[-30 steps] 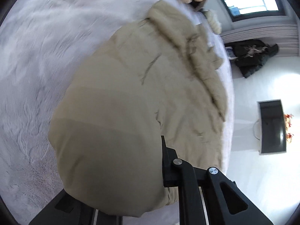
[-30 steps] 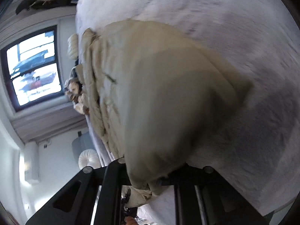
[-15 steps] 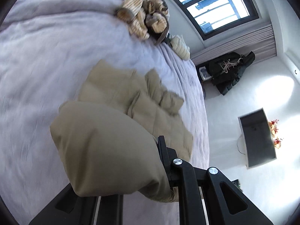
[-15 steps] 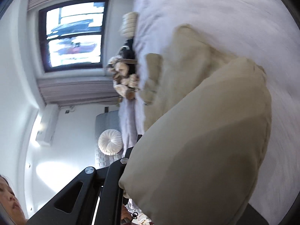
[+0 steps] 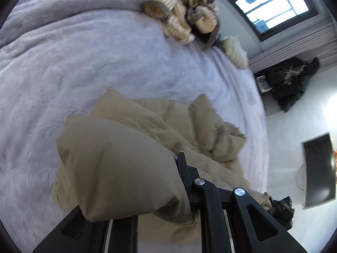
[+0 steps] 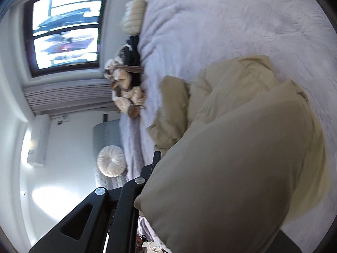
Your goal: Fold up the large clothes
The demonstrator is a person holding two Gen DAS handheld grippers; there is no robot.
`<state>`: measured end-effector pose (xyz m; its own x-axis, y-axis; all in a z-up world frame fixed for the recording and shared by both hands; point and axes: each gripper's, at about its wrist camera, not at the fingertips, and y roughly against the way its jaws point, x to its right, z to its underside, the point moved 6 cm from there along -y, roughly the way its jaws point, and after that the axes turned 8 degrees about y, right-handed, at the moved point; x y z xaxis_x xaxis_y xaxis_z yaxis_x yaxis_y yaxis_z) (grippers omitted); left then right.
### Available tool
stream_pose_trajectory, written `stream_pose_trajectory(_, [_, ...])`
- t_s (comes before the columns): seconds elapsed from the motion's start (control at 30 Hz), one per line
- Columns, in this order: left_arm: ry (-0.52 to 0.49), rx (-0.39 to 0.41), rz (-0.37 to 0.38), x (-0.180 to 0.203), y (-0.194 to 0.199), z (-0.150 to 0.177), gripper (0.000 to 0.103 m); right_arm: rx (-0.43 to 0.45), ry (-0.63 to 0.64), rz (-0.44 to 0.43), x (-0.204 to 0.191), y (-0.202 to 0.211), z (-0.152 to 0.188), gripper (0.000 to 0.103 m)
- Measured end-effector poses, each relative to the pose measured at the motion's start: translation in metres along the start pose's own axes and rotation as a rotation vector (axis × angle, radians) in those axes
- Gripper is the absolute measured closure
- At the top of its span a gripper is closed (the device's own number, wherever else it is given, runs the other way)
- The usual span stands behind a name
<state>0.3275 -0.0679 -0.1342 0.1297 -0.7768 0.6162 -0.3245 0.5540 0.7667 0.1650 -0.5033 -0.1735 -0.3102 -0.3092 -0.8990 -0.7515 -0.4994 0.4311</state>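
A beige padded jacket (image 5: pixel 160 126) lies partly on the lavender bed cover (image 5: pixel 84 52). My left gripper (image 5: pixel 155 189) is shut on a puffy end of the jacket and holds it lifted, so the fabric bulges over the left finger and hides it. In the right wrist view the same jacket (image 6: pixel 242 158) fills the lower right. My right gripper (image 6: pixel 200 200) is shut on another part of its edge, with the right finger hidden under the cloth. The rest of the jacket trails down onto the bed cover (image 6: pixel 231 21).
A heap of striped tan and brown clothes (image 5: pixel 185 14) sits at the far bed edge near a window (image 5: pixel 269 4). A cream cushion (image 5: pixel 233 50) lies beside it. A dark coat (image 5: pixel 290 80) and a black monitor (image 5: pixel 318 168) stand off the bed on the right. A round white cushion (image 6: pixel 111 162) lies below the bed.
Both grippers have risen and pulled back with the jacket edge. The jacket has lifted off the bed, and more of the bed and room shows.
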Motion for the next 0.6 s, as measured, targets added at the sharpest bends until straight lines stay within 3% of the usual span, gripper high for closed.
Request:
stream_pose_trajectory(0.17, [0.012,-0.015,-0.058,-0.010,-0.039,-0.009,0.085,-0.035,-0.016,0.038,0.023,-0.032,-0.020,0.089])
stream_pose_trajectory(0.23, [-0.007,-0.022,-0.077,-0.008,-0.045,-0.011,0.076,-0.045,-0.015,0.049,0.028,-0.038,-0.024,0.086])
stream_pose_trajectory(0.3, [-0.070,-0.020,-0.102,-0.001,-0.041,-0.013,0.035,-0.056,-0.013,0.057,0.031,-0.042,-0.027,0.081])
stream_pose_trajectory(0.37, [-0.130,0.031,-0.153,0.006,-0.026,-0.016,0.010,-0.064,-0.003,0.044,0.028,-0.042,-0.029,0.069])
stream_pose_trajectory(0.43, [-0.206,0.079,-0.193,0.016,-0.007,-0.018,0.010,-0.058,0.021,0.036,0.022,-0.040,-0.032,0.042])
stream_pose_trajectory(0.5, [-0.244,0.096,-0.231,0.021,0.008,-0.016,0.010,-0.053,0.054,0.032,0.014,-0.035,-0.033,0.036])
stream_pose_trajectory(0.6, [-0.301,0.130,-0.268,0.027,0.022,-0.009,0.010,-0.050,0.125,0.055,0.000,-0.024,-0.030,0.036])
